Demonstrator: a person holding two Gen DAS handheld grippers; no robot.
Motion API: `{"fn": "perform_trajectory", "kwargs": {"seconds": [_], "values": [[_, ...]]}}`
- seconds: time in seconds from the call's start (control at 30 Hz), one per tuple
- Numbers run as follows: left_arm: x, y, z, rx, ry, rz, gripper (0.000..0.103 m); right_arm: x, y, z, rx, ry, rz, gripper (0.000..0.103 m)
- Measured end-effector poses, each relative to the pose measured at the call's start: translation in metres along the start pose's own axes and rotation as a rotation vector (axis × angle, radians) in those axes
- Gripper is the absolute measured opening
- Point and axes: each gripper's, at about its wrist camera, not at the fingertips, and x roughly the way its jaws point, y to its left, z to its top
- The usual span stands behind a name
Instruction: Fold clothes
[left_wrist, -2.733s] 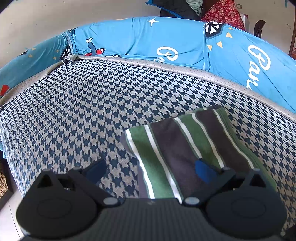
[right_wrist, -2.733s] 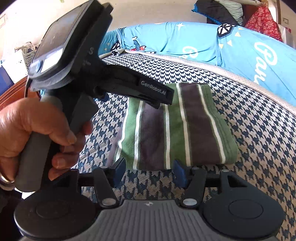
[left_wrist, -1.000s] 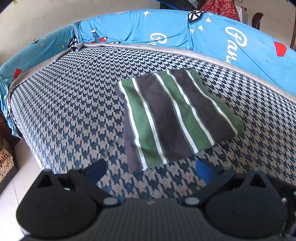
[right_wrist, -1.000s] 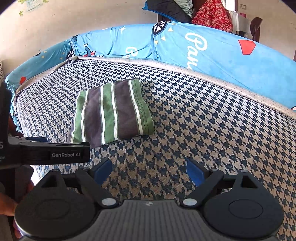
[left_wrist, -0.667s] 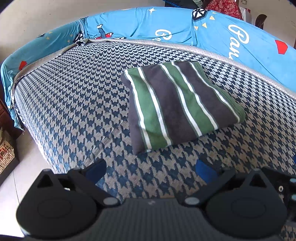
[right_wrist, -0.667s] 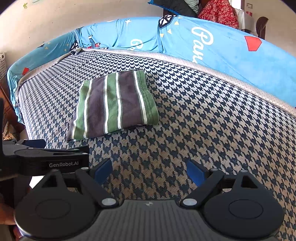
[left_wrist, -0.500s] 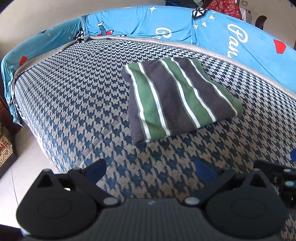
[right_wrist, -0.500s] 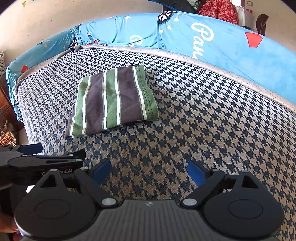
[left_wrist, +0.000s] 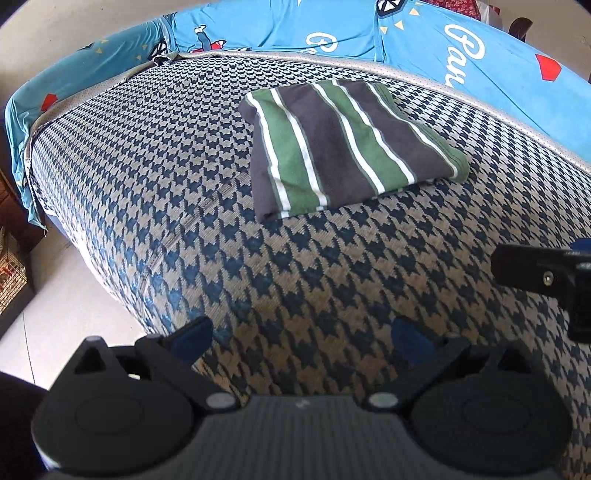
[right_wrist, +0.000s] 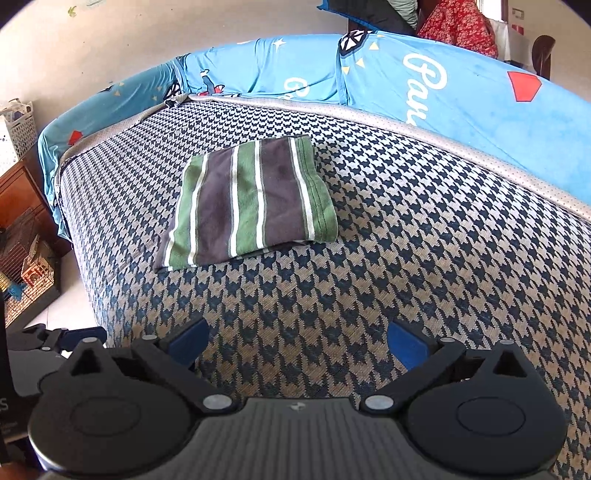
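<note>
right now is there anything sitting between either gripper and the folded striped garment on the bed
Nothing visible. Only bare houndstooth bed cover lies between the open right gripper and the folded striped garment, and between the open left gripper and the same garment. Part of the right gripper shows at the left view's right edge, off to the side.

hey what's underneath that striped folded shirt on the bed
The striped folded shirt lies flat on the houndstooth bed cover. Whether anything else sits beneath it is hidden by the fabric.

Houndstooth mattress cover (right_wrist: 406, 258); blue printed sheet (right_wrist: 461, 96) along its far edge; white basket (right_wrist: 16, 129) and wire cage (right_wrist: 22, 266) left of it.
</note>
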Motion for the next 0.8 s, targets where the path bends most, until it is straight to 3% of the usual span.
{"fn": "perform_trajectory", "kwargs": {"seconds": [0.1,0.8], "values": [[-0.003,-0.001,0.000,-0.017,0.010,0.001,0.103,-0.002,0.002,-0.001,-0.023,0.000,-0.026,0.103],[-0.040,-0.012,0.013,-0.015,-0.061,0.062,0.103,-0.021,-0.013,-0.012,-0.001,-0.057,0.035,0.103]]}}
